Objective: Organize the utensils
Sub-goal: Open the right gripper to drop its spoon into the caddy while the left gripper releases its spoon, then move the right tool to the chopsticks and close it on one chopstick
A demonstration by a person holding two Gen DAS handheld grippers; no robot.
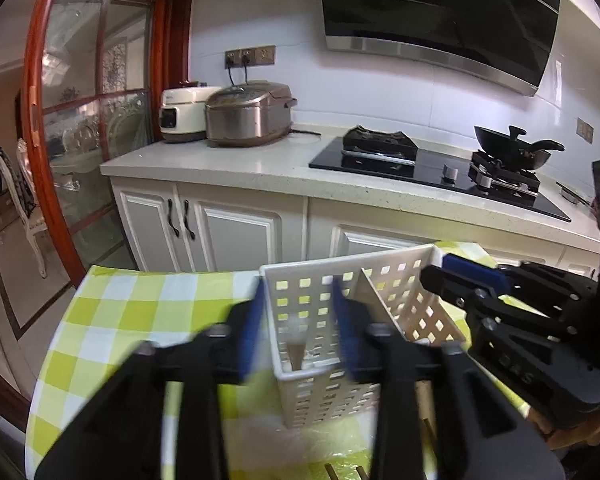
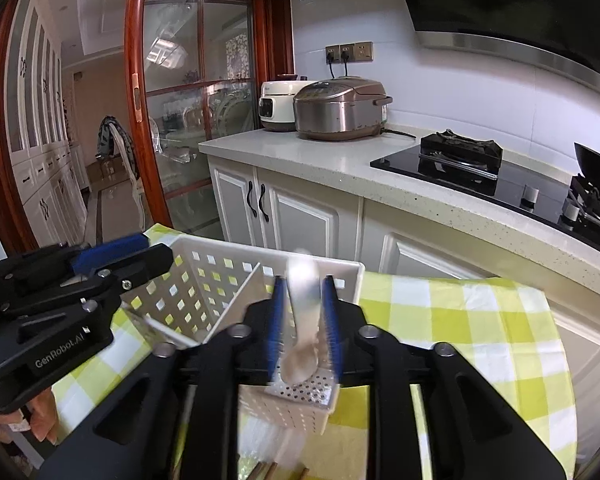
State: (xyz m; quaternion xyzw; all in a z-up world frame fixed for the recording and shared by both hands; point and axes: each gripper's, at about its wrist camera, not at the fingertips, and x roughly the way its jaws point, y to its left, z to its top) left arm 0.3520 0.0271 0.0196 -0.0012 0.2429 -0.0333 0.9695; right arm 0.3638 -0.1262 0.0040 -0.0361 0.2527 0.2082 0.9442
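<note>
Checked cloth [image 2: 460, 320] bears perforated white plastic caddy [image 2: 220, 280], smooth metal spoon [image 2: 302, 320].

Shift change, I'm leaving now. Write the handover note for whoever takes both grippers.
Left gripper: open, holding nothing, jaws straddling the left wall of the caddy.
Right gripper: open; spoon upright between the pads, seemingly not clamped, bowl low in the caddy's right section.
Caddy stands on the checked cloth.
Done: the spoon is about in; something brownish sits in the left section, too blurred to name.
Left: back both grippers off; the brown sticks at the near edge probably still need sorting.
</note>
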